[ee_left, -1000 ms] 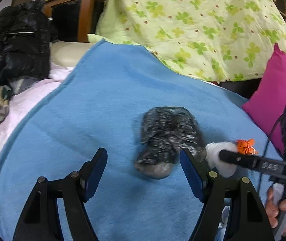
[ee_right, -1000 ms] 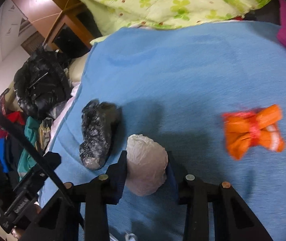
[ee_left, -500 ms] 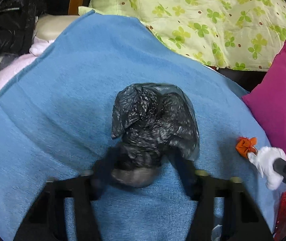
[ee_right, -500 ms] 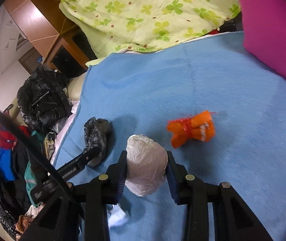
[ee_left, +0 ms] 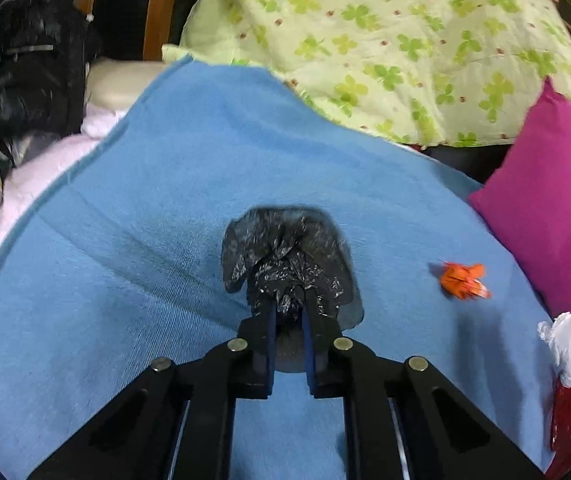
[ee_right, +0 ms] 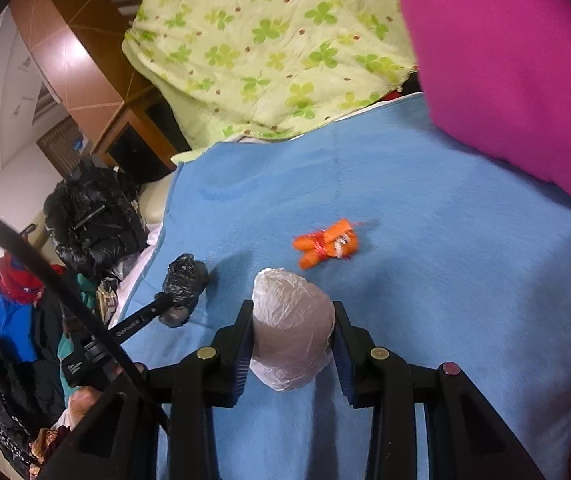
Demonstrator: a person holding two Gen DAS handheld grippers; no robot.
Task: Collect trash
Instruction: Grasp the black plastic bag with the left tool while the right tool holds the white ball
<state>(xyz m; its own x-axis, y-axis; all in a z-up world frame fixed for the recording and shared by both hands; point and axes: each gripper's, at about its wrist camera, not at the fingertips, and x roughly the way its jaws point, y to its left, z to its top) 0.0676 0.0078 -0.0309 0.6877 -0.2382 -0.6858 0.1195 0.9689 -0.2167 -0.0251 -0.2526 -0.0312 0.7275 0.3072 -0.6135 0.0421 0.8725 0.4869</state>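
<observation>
**On the blue blanket: two bundles gripped, one still loose**

At the middle of the blue blanket lies a crumpled black plastic bundle. The left gripper is clenched on its near end; its jaws have just been closing, with the bundle pinched between them. Whether the bundle has left the blanket cannot be told.

To its right, the right gripper is clamped on a wrinkled white plastic bundle, pads pressing both sides, held just above the blanket.

Near both, a small orange wrapper lies loose on the blanket, touched by neither gripper (it looks like the last stray piece there).

Further out, a magenta cushion stands at the blanket's right edge, a green clover-print quilt is heaped behind, and a dark jacket sits with other clothes to the left.

By my judgement the task is partway along: two pieces are grasped but not yet dropped anywhere, and no bin is in view; the orange wrapper remains.

Small white lettering on the left gripper's arm, seen from the right wrist, is too small to read.
</observation>
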